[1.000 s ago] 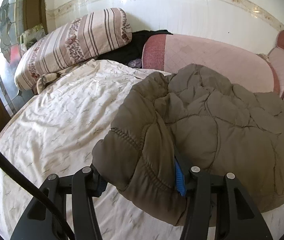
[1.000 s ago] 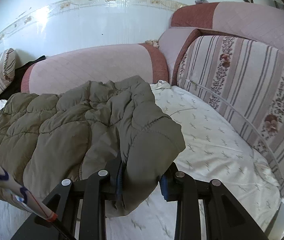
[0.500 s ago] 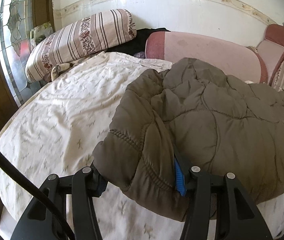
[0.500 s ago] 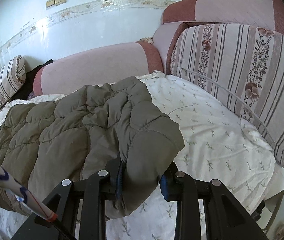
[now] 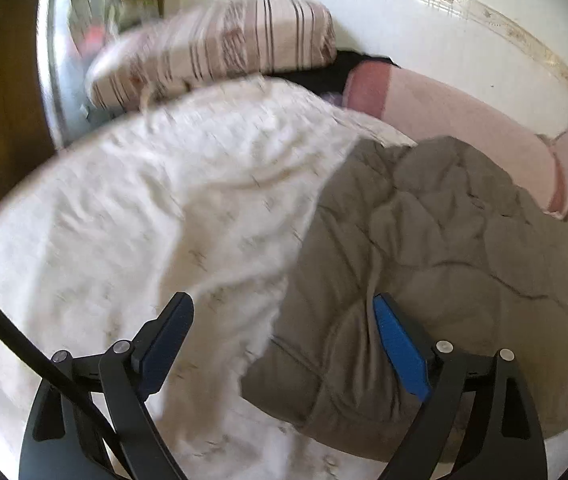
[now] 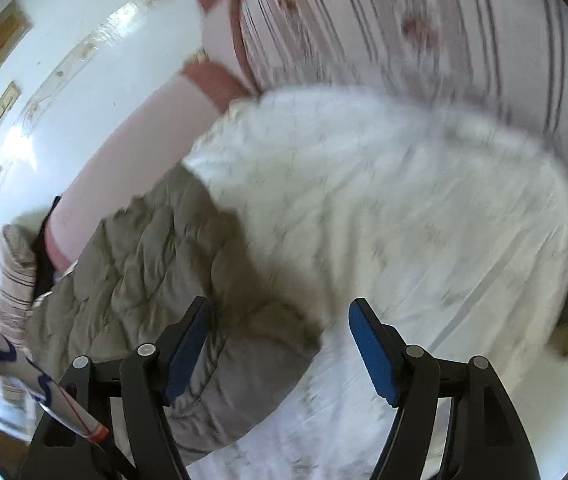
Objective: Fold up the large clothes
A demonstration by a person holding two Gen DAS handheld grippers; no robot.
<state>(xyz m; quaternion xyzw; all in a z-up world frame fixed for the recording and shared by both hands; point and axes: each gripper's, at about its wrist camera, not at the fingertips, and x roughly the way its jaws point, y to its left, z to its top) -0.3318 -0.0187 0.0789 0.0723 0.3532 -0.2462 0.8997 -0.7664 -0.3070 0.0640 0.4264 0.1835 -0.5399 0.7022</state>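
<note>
Lying loose, jacket (image 5: 444, 240); both tongs just opened

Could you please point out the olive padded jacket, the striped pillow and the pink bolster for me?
Olive padded jacket (image 5: 464, 240): left wrist view, quilted middle.
Striped pillow (image 5: 220, 40): left wrist view, striped face.
Pink bolster (image 5: 444, 108): left wrist view, top side.

An olive-brown quilted jacket (image 5: 444, 248) is lying on a white bedsheet (image 5: 156, 208) with faint sprigs; the striped floral pillow (image 5: 220, 44) is showing pink.
</note>
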